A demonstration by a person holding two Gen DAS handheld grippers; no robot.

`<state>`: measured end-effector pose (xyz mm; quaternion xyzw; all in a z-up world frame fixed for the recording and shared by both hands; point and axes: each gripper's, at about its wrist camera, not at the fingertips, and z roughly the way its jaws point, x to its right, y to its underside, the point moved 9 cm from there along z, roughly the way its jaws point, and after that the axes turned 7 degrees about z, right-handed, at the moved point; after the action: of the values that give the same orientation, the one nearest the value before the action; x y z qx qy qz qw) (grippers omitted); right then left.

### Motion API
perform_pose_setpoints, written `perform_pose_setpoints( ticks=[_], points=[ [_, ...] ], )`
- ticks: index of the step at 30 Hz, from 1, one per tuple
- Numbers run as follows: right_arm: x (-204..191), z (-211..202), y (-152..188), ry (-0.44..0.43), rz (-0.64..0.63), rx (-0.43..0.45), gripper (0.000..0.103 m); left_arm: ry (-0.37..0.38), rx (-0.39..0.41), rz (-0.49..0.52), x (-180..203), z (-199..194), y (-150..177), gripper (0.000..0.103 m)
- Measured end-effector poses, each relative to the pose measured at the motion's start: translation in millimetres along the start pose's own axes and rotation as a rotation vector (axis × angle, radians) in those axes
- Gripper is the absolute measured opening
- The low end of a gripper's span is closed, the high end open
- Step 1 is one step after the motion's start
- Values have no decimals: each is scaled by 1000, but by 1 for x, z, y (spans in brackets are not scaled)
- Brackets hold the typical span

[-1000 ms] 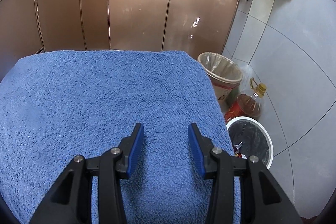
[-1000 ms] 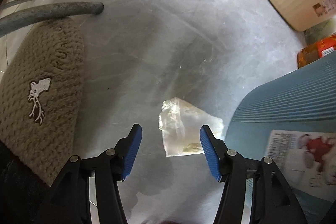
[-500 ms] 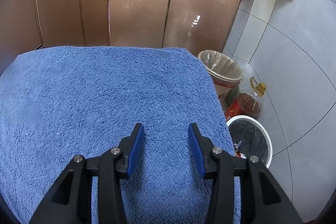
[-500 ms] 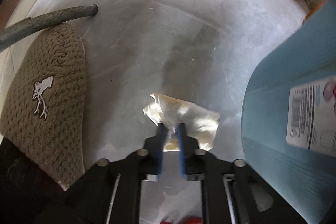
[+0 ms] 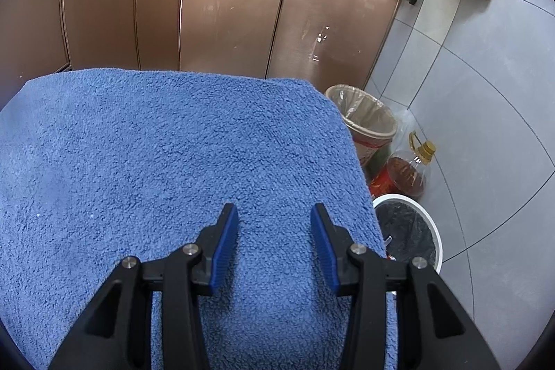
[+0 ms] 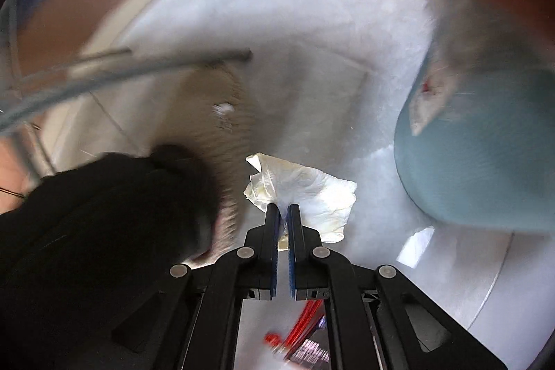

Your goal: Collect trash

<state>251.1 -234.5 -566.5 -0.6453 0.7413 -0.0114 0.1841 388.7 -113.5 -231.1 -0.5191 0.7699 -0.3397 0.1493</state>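
Note:
My right gripper [image 6: 283, 208] is shut on a crumpled pale yellowish wrapper [image 6: 305, 193] and holds it above the grey floor [image 6: 312, 58]; the right wrist view is blurred by motion. My left gripper [image 5: 274, 224] is open and empty, hovering over a blue towel [image 5: 156, 162]. A white bin with a black liner [image 5: 409, 227] stands on the floor just right of the towel. A beige bin with a clear liner [image 5: 367, 120] stands behind it.
A teal stool [image 6: 478, 162] is at the right of the right wrist view, a knitted beige slipper [image 6: 222, 113] and a dark trouser leg [image 6: 104, 231] at the left. An oil bottle [image 5: 409, 169] stands between the bins. Brown cabinets [image 5: 208, 6] run behind the towel.
My right gripper closed on the wrapper and has lifted it off the floor, swinging fast. My left gripper has stayed open over the towel, barely shifting.

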Motion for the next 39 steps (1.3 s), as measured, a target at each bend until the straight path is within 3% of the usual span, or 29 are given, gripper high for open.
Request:
perform_pose_setpoints(
  ticks=[7, 12, 16, 18, 19, 20, 23, 28, 35, 39],
  points=[
    [8, -139, -41, -100, 126, 237, 4, -3, 9, -4, -2, -5, 0, 42],
    [31, -211, -88, -39, 148, 405, 5, -18, 16, 0, -2, -8, 0, 42],
    [63, -213, -116, 27, 221, 426, 9, -39, 27, -10, -6, -15, -1, 42],
    [76, -210, -126, 73, 242, 424, 23, -29, 31, -23, -7, -24, -2, 42],
    [87, -211, -129, 99, 241, 415, 36, -28, 39, -24, -7, -32, -3, 42],
    [91, -210, -132, 128, 240, 408, 40, -30, 48, -20, -7, -38, -4, 42],
    [95, -221, -138, 171, 242, 405, 41, -39, 80, -9, -9, -62, -8, 46],
    [58, -260, -135, 164, 214, 457, 45, -63, 137, -5, -12, -106, -11, 49],
    [-42, -344, -131, 140, 105, 593, 58, -153, 218, 32, -15, -179, 2, 54],
    [-105, -390, -109, 109, 50, 664, 67, -204, 252, 60, -20, -221, 20, 58]
  ],
)
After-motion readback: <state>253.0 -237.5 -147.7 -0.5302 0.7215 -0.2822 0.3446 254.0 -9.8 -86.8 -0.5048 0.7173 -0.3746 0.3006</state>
